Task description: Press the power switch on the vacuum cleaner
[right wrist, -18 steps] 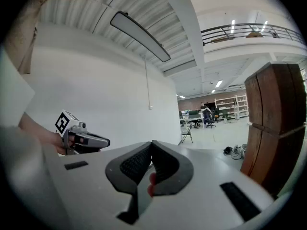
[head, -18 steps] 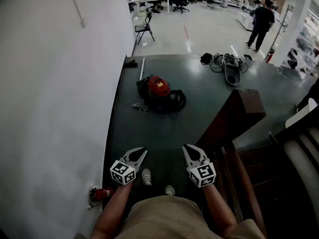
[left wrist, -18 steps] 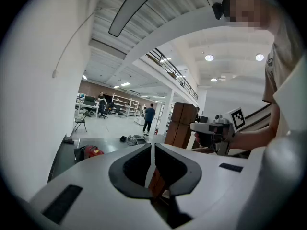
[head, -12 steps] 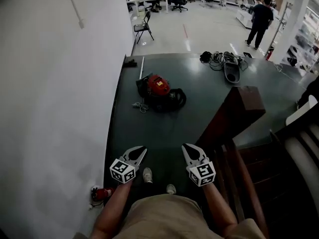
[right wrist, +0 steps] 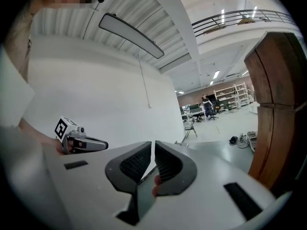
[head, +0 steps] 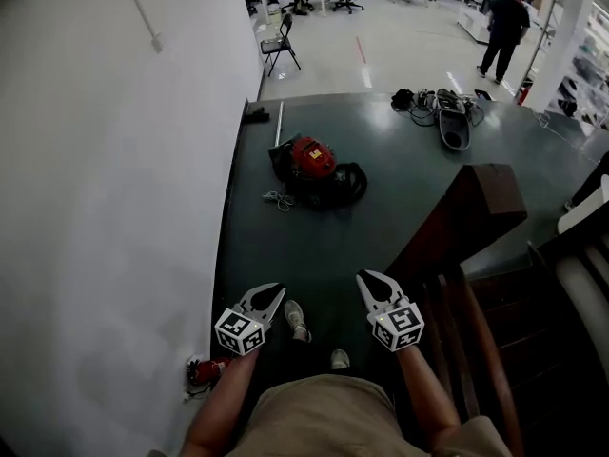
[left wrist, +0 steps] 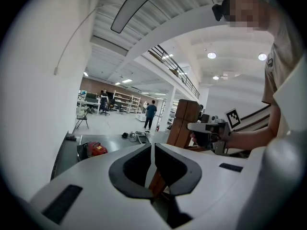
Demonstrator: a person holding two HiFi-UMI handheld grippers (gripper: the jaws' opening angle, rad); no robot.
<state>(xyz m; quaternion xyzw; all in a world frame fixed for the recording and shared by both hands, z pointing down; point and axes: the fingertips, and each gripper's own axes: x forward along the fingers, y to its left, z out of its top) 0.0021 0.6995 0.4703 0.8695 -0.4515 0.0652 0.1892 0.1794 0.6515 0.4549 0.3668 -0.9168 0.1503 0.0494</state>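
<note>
Cables (head: 420,104) are lying at the mat's (head: 314,246) far edge; a chair (head: 279,48) is standing beyond its far-left corner.

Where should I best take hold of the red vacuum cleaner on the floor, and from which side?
Probably the top of the red vacuum, from above, since it sits low on the floor. Come from the near left, because the black hose lies coiled at its right. A handle is too small to make out from here.
</note>
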